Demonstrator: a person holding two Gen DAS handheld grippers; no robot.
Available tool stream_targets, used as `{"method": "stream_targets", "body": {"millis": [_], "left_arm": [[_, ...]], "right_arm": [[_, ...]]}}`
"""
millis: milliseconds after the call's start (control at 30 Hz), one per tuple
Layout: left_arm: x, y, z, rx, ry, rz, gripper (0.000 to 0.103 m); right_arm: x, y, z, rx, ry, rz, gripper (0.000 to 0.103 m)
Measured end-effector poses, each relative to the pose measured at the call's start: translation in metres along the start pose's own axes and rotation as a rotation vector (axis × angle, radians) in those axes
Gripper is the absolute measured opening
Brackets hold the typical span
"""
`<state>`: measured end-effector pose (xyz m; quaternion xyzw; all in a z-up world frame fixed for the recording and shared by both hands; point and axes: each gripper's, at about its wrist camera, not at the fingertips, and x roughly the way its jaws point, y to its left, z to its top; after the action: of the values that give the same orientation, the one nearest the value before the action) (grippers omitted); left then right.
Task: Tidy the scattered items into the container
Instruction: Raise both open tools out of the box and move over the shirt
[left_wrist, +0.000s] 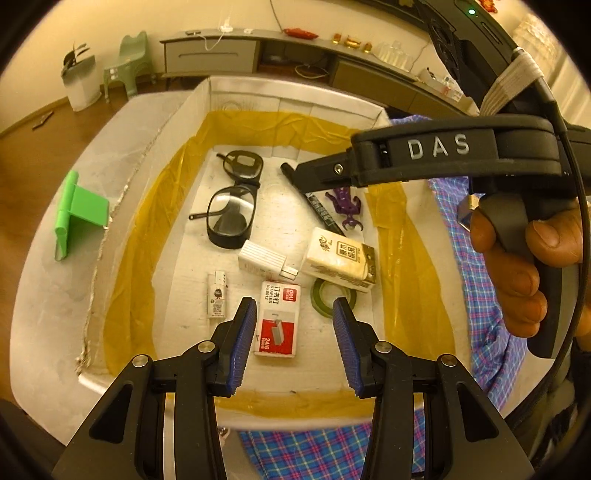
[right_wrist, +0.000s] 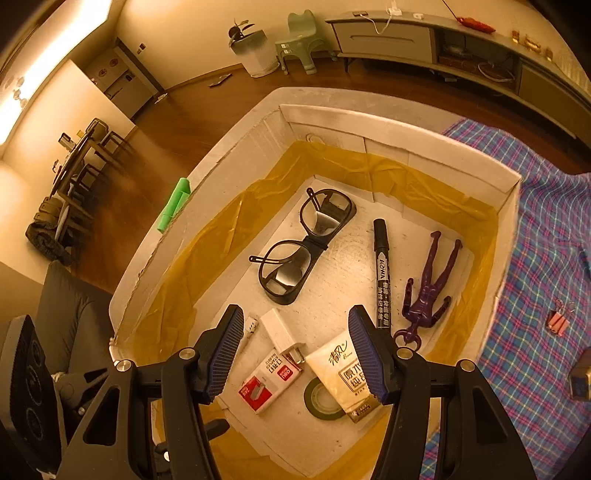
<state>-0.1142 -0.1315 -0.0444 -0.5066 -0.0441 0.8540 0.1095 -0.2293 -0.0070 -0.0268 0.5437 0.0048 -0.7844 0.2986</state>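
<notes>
Container (right_wrist: 511, 192) walled, both grippers above

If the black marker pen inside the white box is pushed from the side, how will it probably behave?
The black marker pen looks round and smooth, so it would probably roll rather than slide. It looks stiff and should not bend. It lies flat on the floor of the white box, close to the purple toy figure, which may stop it rolling that way.
</notes>
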Motion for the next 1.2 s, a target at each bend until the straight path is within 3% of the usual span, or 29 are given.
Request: {"method": "stream_targets", "body": {"millis": [333, 1200], "left_arm": [[-0.031, -0.027, -0.005, 0.056, -0.054, 0.015, 0.045], [-0.097, -0.099, -0.029, 0.163, -0.184, 0.046, 0.045]], "right_arm": [[-0.044, 0.016, -0.030, -0.084, -0.089, 0.005, 0.061], [-0.158, 0.018, -0.118, -0.074, -0.338, 0.121, 0.061]]}}
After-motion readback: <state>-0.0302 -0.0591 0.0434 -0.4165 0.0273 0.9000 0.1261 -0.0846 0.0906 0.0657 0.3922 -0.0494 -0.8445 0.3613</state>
